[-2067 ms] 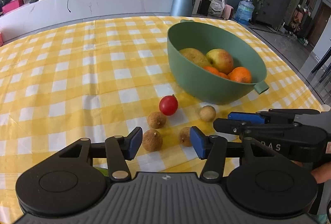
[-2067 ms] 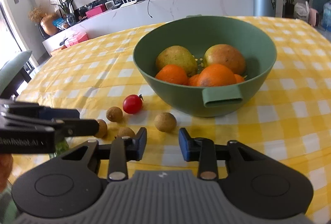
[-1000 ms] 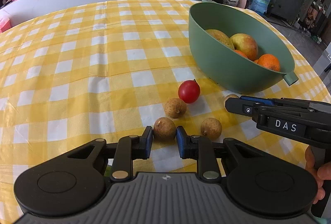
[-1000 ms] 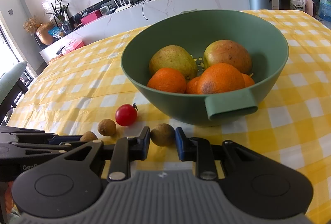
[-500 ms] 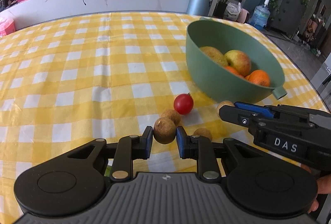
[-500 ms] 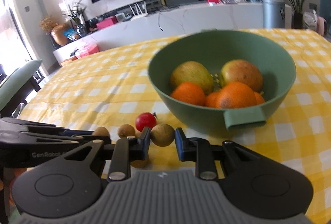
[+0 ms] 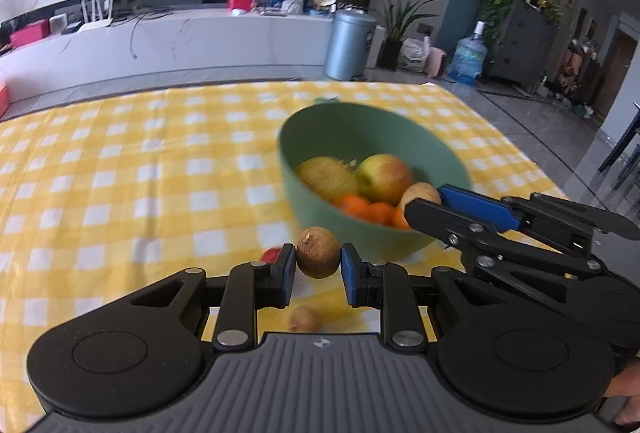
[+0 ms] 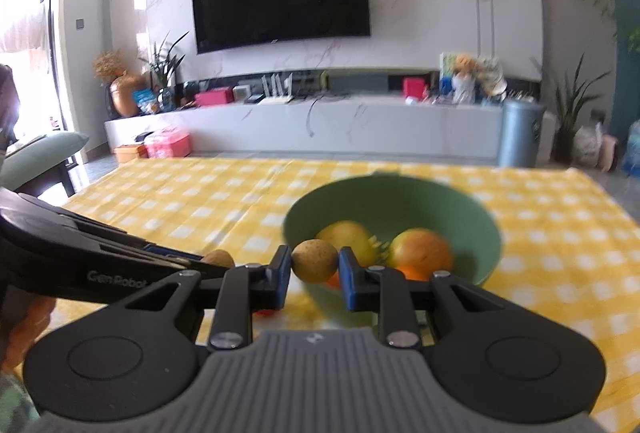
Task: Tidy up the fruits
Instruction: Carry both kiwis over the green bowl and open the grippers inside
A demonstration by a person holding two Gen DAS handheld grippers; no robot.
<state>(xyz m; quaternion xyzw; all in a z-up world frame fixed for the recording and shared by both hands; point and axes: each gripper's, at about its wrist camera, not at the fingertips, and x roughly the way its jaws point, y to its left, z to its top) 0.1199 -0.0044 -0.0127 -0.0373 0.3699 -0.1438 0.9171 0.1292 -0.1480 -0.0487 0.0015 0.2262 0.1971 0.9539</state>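
- A table covered in a yellow-and-white checked cloth [image 7: 120, 169] fills the middle of the room, with a green bowl [image 7: 372, 129] standing on it.
- Inside the bowl lie two yellow-green and red fruits, an apple [image 7: 384, 175] among them, and several oranges [image 7: 360, 207]; the bowl and its contents look blurred.
- The left gripper [image 7: 318, 265] has its blue pads pressed against both sides of a small round brown fruit [image 7: 318, 252], which is lifted clear of the cloth.
- The right gripper [image 8: 314, 267] is likewise clamped on a second brown fruit [image 8: 314, 261], held in the air in front of the bowl's near rim.
- In the left camera's view, the right gripper reaches in from the right, and its fruit sits over the bowl's near-right edge, beside the oranges.
- In the right camera's view, the left gripper comes in from the left, and its fruit stands just left of the right gripper's fingers.
- On the cloth beneath the left gripper, one more brown fruit [image 7: 304, 319] lies loose, and a small red tomato [image 7: 272, 255] peeks out behind the left finger.
- A bit of a hand [image 8: 24, 317] shows at the left edge, under the left gripper.
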